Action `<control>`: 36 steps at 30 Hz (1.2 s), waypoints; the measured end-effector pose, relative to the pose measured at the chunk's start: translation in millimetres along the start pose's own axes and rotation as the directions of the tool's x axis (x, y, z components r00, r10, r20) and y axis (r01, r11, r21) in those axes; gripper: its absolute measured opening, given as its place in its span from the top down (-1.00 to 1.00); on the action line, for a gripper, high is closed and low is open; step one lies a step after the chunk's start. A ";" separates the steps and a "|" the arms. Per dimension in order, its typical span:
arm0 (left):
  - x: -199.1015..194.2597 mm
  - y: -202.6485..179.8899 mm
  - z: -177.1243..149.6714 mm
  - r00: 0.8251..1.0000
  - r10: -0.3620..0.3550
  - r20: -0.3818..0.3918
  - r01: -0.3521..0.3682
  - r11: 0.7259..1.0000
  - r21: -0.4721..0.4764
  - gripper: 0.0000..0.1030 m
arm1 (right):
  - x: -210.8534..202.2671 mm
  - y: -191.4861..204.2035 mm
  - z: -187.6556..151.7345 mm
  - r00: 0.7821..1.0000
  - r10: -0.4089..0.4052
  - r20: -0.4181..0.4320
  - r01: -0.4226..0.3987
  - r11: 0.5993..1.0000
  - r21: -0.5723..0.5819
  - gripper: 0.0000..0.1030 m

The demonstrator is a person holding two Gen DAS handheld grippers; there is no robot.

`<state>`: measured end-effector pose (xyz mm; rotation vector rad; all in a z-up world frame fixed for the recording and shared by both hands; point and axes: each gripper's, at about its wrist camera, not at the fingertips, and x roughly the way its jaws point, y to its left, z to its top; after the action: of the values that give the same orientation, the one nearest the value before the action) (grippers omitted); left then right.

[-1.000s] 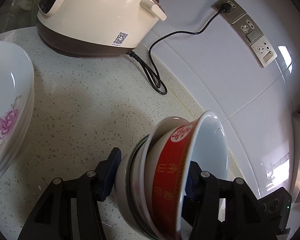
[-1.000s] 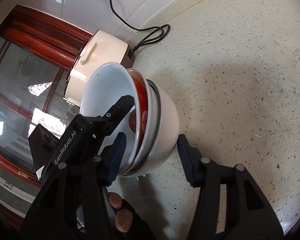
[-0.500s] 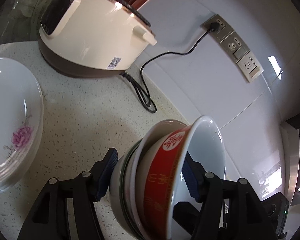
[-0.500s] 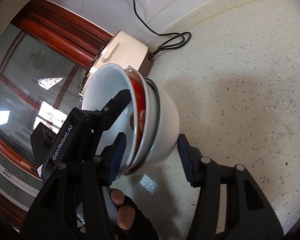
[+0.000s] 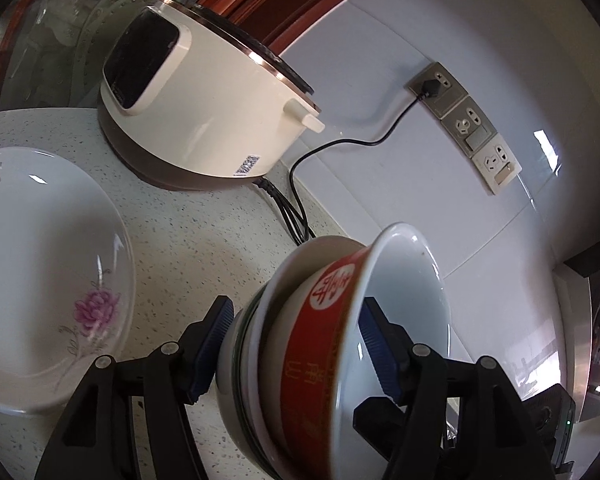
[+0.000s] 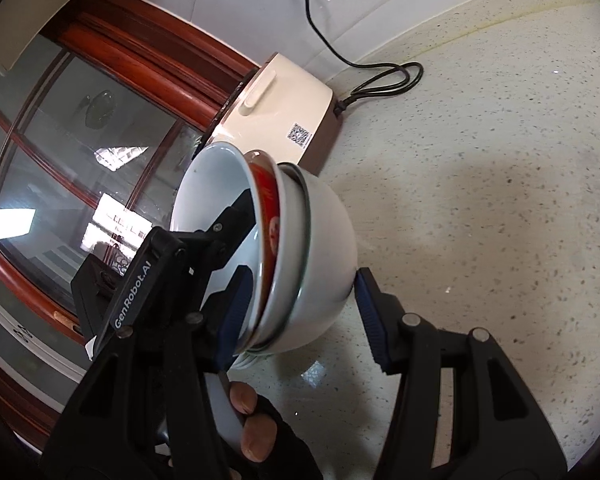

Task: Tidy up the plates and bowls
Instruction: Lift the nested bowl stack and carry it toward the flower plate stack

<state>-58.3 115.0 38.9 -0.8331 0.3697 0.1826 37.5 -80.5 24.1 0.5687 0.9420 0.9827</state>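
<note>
Together, two grippers [image 5: 296, 344] [image 6: 296, 320] clamp three bowls [image 5: 328, 356].

The stack of nested bowls [image 5: 324, 360] is tipped on its side above the worktop [image 5: 204, 240], with the innermost bowl's opening facing the wall [image 5: 440, 184]. The left gripper [image 5: 296, 354] spans the stack: one finger sits against the outermost bowl's base, the other inside the innermost bowl. The right gripper [image 6: 300, 314] spans the same stack [image 6: 300, 256] likewise, from the opposite side. In the left wrist view, the plate stack [image 5: 40, 280] lies on the worktop left of the bowls. The cooker [image 5: 204, 112] stands behind both, against the window [image 6: 60, 128]. Its cord [image 5: 296, 200] loops on the worktop and runs up the wall to the socket strip [image 5: 464, 124].
</note>
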 end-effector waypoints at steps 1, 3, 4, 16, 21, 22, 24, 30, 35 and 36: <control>-0.7 1.0 1.3 1.000 -0.001 0.003 0.001 1.000 -0.003 -0.25 | 1.9 1.5 -0.1 1.000 0.000 -0.003 0.000 1.000 -0.004 -0.10; -1.9 2.2 3.1 1.000 0.004 0.009 -0.004 1.000 -0.004 -0.26 | 6.1 4.2 0.2 1.000 0.002 -0.002 -0.002 1.000 -0.005 -0.10; -2.6 3.0 3.7 1.000 0.007 0.011 -0.007 1.000 -0.002 -0.26 | 7.9 5.8 0.5 1.000 0.003 -0.001 -0.003 1.000 -0.008 -0.10; -19.3 35.7 28.2 0.998 0.042 0.039 -0.040 0.998 -0.044 -0.34 | 45.7 36.3 -2.3 0.998 0.052 -0.034 -0.053 0.998 -0.031 -0.10; -32.3 50.0 40.7 0.997 0.062 0.056 -0.058 0.997 -0.056 -0.34 | 64.2 50.3 -6.4 0.995 0.073 -0.062 -0.075 0.996 -0.044 -0.10; -34.6 53.3 43.1 0.996 0.066 0.058 -0.063 0.996 -0.060 -0.34 | 67.6 52.1 -7.3 0.995 0.075 -0.067 -0.078 0.996 -0.045 -0.10; -39.3 59.8 47.2 0.995 0.078 0.064 -0.074 0.995 -0.067 -0.34 | 74.4 56.6 -10.4 0.994 0.080 -0.080 -0.084 0.995 -0.048 -0.10; -47.7 76.4 58.4 0.991 0.110 0.069 -0.105 0.991 -0.079 -0.35 | 94.5 63.3 -14.9 0.990 0.085 -0.115 -0.091 0.995 -0.050 -0.10; -51.0 87.8 62.7 0.989 0.132 0.062 -0.126 0.988 -0.083 -0.35 | 106.1 67.0 -18.8 0.986 0.089 -0.143 -0.098 0.994 -0.057 -0.10; -52.1 89.8 63.4 0.989 0.135 0.060 -0.130 0.988 -0.083 -0.35 | 107.4 68.0 -19.9 0.985 0.091 -0.147 -0.100 0.993 -0.058 -0.11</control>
<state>-117.6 221.3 36.4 -0.8791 0.3581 0.3493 15.0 46.2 23.2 0.4964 1.0143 1.1490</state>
